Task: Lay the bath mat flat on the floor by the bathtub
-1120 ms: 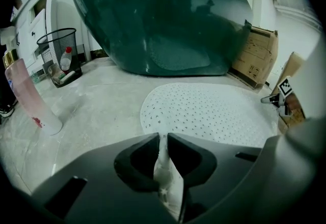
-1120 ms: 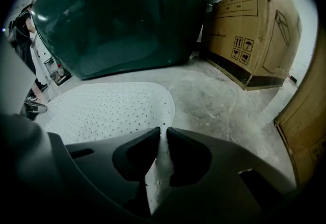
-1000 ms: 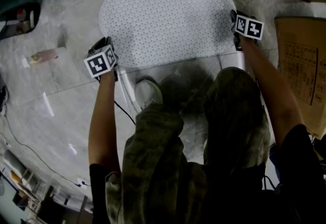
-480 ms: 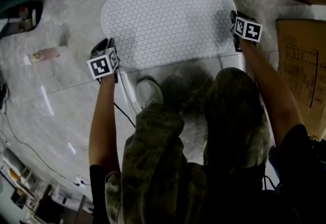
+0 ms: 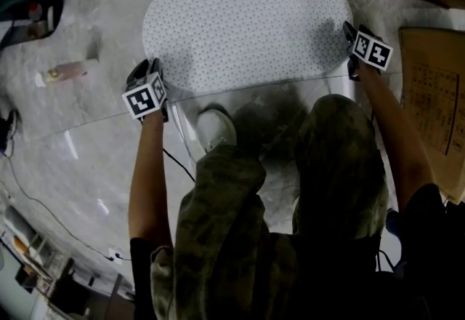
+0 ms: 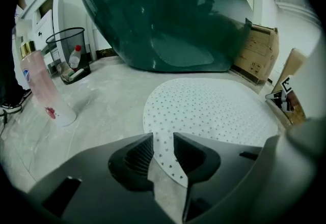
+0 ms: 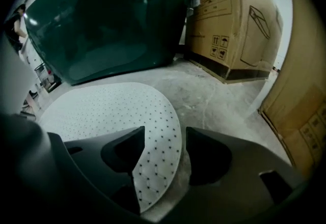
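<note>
The white bath mat (image 5: pixel 247 20) with small dark dots lies spread on the grey floor beside the dark green bathtub (image 6: pixel 163 14). My left gripper (image 5: pixel 142 70) is at the mat's near left edge, my right gripper (image 5: pixel 349 33) at its near right edge. In the left gripper view the mat's edge (image 6: pixel 165 157) runs between the jaws of the left gripper (image 6: pixel 163 139), which have just been opening; a gap shows beside it. In the right gripper view the jaws of the right gripper (image 7: pixel 165 136) have also just been opening and stand wide, the mat's corner (image 7: pixel 158 167) lying loose between them.
A pink bottle (image 6: pixel 43 90) stands on the floor to the left, with a wire bin (image 6: pixel 71 50) behind it. Cardboard boxes (image 7: pixel 234 19) line the right side. The person's white shoe (image 5: pixel 214 129) is just behind the mat's near edge. A cable (image 5: pixel 43 202) trails at lower left.
Both grippers have drawn outward from the mat, the right one farther to the right. The mat now lies wider and flatter.
</note>
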{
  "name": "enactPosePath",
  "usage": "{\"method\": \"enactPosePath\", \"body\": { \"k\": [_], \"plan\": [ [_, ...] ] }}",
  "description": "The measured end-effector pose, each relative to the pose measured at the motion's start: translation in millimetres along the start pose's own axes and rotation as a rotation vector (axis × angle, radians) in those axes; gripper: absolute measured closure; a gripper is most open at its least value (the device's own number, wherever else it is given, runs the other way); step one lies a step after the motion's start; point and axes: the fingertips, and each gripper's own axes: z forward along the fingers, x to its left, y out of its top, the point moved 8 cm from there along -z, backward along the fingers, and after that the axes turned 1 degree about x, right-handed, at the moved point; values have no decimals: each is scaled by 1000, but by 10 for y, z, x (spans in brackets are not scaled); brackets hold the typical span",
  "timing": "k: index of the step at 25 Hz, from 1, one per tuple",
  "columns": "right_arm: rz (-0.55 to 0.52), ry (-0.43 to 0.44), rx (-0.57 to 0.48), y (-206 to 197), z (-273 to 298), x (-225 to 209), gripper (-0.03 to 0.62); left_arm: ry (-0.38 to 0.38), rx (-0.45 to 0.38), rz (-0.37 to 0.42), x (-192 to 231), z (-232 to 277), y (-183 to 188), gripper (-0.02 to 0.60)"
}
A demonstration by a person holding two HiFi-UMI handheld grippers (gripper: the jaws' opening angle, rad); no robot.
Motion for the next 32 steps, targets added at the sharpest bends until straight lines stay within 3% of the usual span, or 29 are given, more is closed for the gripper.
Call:
{"method": "enactPosePath", "body": {
  "k": [3, 6, 10, 13, 17, 18, 19, 22, 24, 26, 27, 32],
  "plan": [
    [97, -12, 56, -248, 48, -138, 337, -3, 44, 50, 12, 72, -112, 445],
    [118, 10, 81, -386, 90, -150, 335, -12, 87, 134, -42, 181, -169, 446],
    [62, 28, 111, -386, 98, -81, 378, -32, 108, 49, -21, 218, -168, 448],
    [90, 34, 129, -373, 101, -84, 392, -32, 119, 41, -24, 205, -174, 449],
    [147, 86, 71, -339, 115, -122, 405, -33, 86, 6, -12, 179, -200, 449],
    [179, 107, 42, -312, 93, -145, 428, -34, 81, -11, -7, 170, -208, 449],
    [186, 122, 7, -267, 51, -147, 533, -35, 82, -17, -8, 162, -219, 449],
    [32, 162, -58, -108, -75, 10, 553, -28, 88, 24, -41, 147, -232, 449],
    [-49, 189, -34, -105, -57, 125, 552, -33, 70, 80, -86, 134, -215, 449],
    [-45, 188, 43, -222, 45, 128, 547, -64, 55, 137, -168, 141, -210, 449],
    [-31, 178, 75, -296, 89, 94, 515, -87, 63, 156, -216, 156, -225, 449],
    [-30, 121, 89, -404, 62, -26, 559, -118, 124, 181, -297, 191, -260, 449]
  ]
}}
